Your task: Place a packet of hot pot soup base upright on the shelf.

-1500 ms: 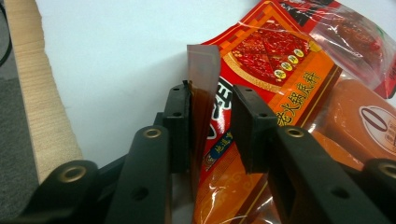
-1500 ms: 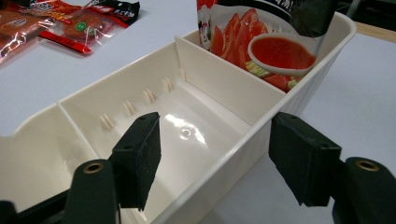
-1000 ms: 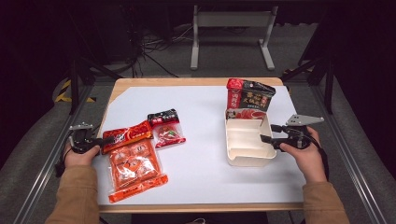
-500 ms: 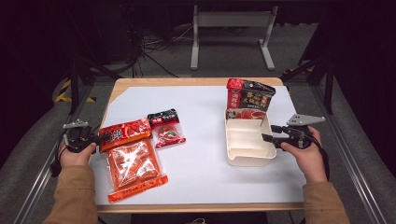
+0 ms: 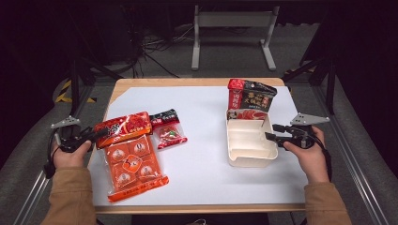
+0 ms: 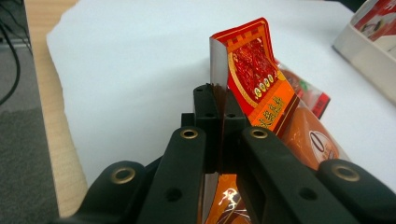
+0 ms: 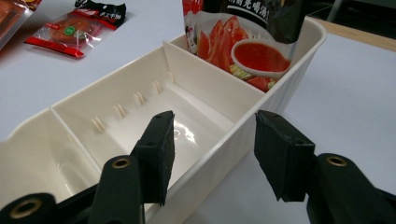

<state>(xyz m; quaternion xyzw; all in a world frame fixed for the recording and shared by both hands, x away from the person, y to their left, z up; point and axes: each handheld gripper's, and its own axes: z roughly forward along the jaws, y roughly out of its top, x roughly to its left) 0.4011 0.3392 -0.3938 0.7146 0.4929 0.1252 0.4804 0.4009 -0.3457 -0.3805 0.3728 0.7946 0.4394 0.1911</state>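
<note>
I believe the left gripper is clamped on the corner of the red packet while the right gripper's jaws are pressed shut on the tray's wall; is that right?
Not quite. The left gripper is indeed clamped on the red packet, but the right gripper is not shut on the tray: its jaws straddle the wall with gaps either side, having just been closing. The right gripper view shows this.

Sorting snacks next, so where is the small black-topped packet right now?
In the high view the small packet lies flat on the white sheet, left of centre, just right of the red pouch that the left gripper pinches.
</note>
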